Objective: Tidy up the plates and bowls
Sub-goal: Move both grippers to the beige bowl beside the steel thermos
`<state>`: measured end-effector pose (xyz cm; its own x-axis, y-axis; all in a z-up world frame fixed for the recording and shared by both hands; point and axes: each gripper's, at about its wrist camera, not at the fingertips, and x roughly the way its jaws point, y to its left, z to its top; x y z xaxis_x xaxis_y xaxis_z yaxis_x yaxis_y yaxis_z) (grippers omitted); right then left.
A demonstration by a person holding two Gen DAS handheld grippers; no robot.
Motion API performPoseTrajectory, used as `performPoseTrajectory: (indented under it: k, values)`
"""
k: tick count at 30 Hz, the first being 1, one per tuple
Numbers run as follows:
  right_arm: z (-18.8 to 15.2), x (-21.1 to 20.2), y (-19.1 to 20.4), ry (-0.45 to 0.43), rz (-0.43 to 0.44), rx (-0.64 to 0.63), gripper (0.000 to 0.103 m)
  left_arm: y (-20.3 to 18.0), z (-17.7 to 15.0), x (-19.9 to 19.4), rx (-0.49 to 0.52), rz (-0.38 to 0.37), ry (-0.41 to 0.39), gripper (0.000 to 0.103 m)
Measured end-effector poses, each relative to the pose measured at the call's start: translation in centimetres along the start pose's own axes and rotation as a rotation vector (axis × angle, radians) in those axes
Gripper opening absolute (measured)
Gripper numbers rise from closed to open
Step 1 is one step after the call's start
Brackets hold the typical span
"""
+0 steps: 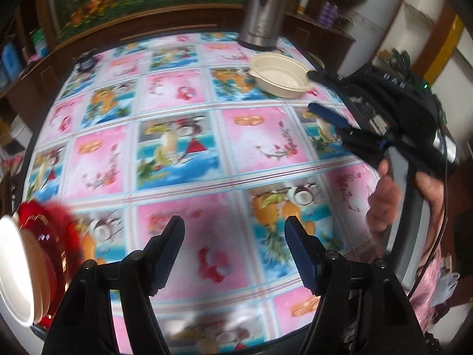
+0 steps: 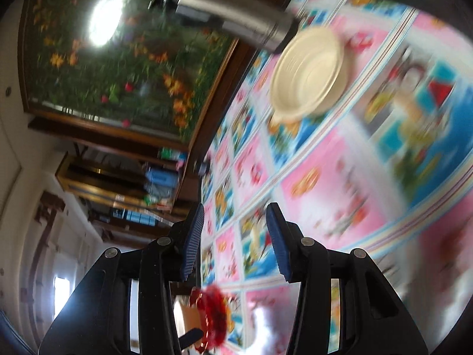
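Right hand-held gripper (image 1: 309,91) parted, empty, just beside cream bowl (image 1: 279,74)

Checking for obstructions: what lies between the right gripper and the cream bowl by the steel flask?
Nothing but bare patterned tablecloth. In the left wrist view the right gripper, jaws open and empty, sits just beside the cream bowl; the steel flask stands behind it.
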<state>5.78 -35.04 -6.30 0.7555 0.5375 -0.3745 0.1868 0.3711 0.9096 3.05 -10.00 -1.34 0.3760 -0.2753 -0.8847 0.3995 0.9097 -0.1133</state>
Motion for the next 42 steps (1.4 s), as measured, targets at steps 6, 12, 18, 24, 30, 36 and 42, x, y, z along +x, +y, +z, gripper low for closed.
performPoseTrajectory:
  k: [6,12,18,24,30,36,42]
  values:
    - [5.9,-3.7,-2.2,-0.088,-0.021,0.037,0.044,-1.7,2.9,3.1,0.028,-0.018,0.084,0.070]
    - [12.7,-5.9,-3.4,-0.132,-0.097,0.048,0.044,-1.5,7.5,5.6,-0.021,-0.003,0.115,0.070]
    - [16.8,-5.2,-6.3,-0.148,-0.112,0.124,0.043,-1.2,12.0,7.4,-0.080,-0.018,0.130,0.070]
    - [17.1,0.9,-7.7,0.024,-0.125,0.087,0.043,0.8,18.4,9.9,-0.206,0.018,0.085,0.070]
    - [16.0,2.3,-8.1,0.035,-0.077,0.082,0.043,1.6,21.8,13.8,-0.270,0.069,0.054,0.070]
    - [15.6,3.0,-7.7,0.050,-0.088,0.058,0.043,1.6,23.2,15.9,-0.276,0.091,0.021,0.070]
    - [15.7,4.1,-8.2,0.066,-0.074,0.080,0.043,-0.5,23.9,16.8,-0.251,0.033,0.011,0.070]
